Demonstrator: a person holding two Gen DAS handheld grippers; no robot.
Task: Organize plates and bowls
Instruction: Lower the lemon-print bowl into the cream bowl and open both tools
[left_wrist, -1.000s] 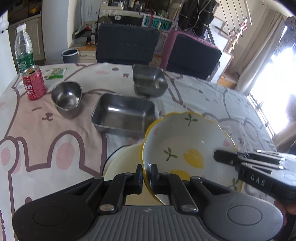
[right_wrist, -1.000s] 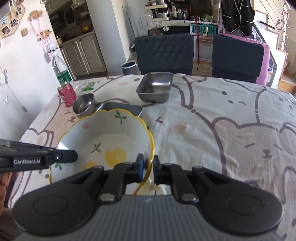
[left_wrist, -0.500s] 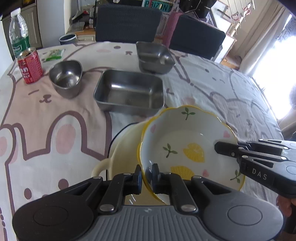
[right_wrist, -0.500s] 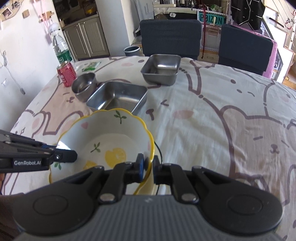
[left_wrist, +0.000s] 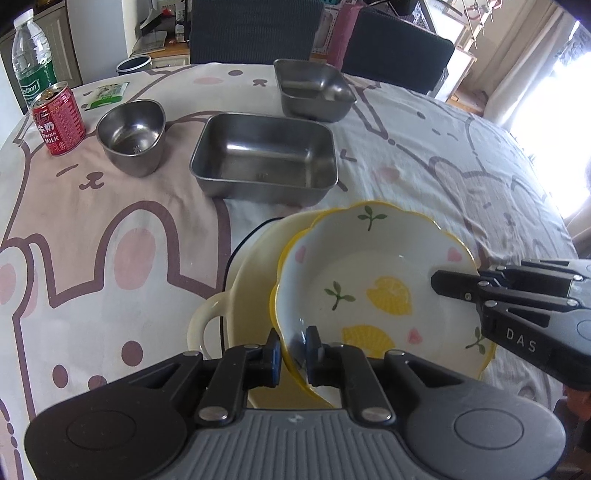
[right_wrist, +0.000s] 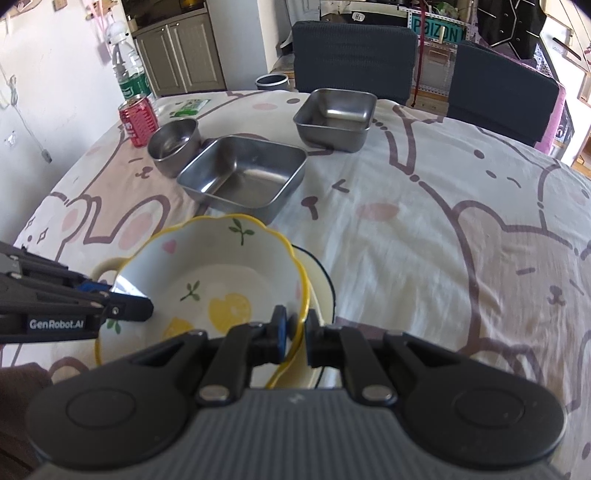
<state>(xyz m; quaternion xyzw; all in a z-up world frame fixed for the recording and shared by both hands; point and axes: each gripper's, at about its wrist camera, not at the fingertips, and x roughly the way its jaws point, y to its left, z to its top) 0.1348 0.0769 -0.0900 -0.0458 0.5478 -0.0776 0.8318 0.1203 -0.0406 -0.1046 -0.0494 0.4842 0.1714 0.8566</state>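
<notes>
Ceramic and yellow-rimmed, the lemon bowl (left_wrist: 369, 291) sits mouth-up, slightly tilted, inside a cream handled dish (left_wrist: 255, 273) on the tablecloth (left_wrist: 110, 229). Left gripper (left_wrist: 293, 350) straddles its near rim, jaws just easing apart, while the right gripper (right_wrist: 293, 334) pinches the opposite rim (both nearly closed). Steel trays (left_wrist: 264, 158) behind hold nothing

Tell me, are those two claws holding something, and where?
Yes: the lemon-patterned bowl, by its yellow rim. The left gripper and right gripper pinch opposite sides.
</notes>
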